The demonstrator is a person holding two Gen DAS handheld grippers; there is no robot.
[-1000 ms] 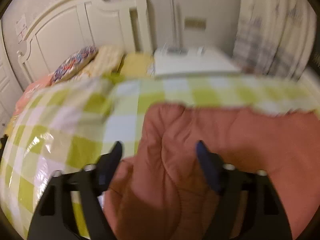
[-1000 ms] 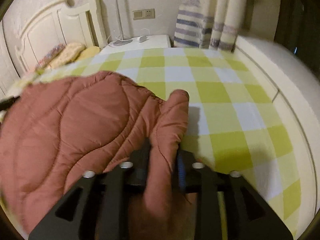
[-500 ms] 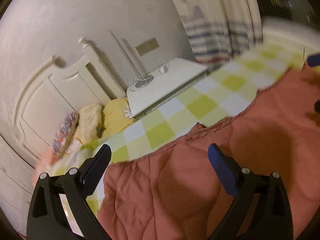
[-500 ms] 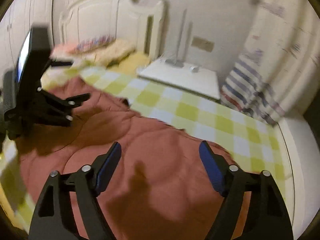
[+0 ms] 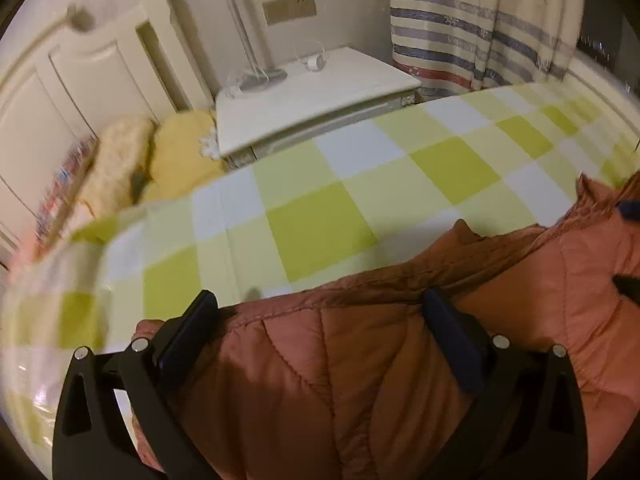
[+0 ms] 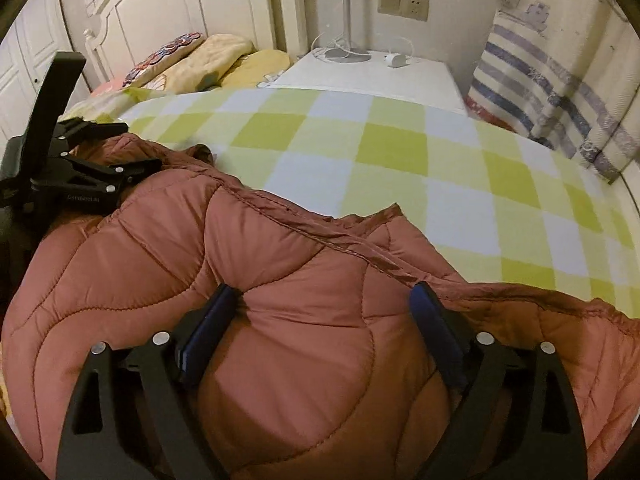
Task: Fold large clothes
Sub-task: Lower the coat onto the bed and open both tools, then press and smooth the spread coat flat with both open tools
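Both grippers now press down over the quilted jacket with their jaws spread wide, where a second ago the right one was clamped on a fold of it. Nearest the right wrist camera, the right gripper [image 6: 320,304] straddles a puffy panel of the rust-red jacket [image 6: 280,280], fingers apart and nothing pinched between them. The left gripper [image 5: 320,312] stands likewise over the jacket [image 5: 360,380], its jaws wide and the padding bulging up between the blue pads. In the right wrist view the left gripper [image 6: 76,172] shows at the jacket's far left end, resting on the fabric.

The jacket lies bunched along the near edge of the bed, on the green-and-white checked cover [image 6: 400,168], its stitched hem running diagonally across the cloth. Beyond the cover sit pillows [image 6: 208,60] against the white headboard [image 6: 180,0]. Just beside them is a white bedside table [image 6: 380,76] carrying a lamp base [image 6: 344,53] and a small charger. Farthest right hangs a striped curtain [image 6: 560,92].
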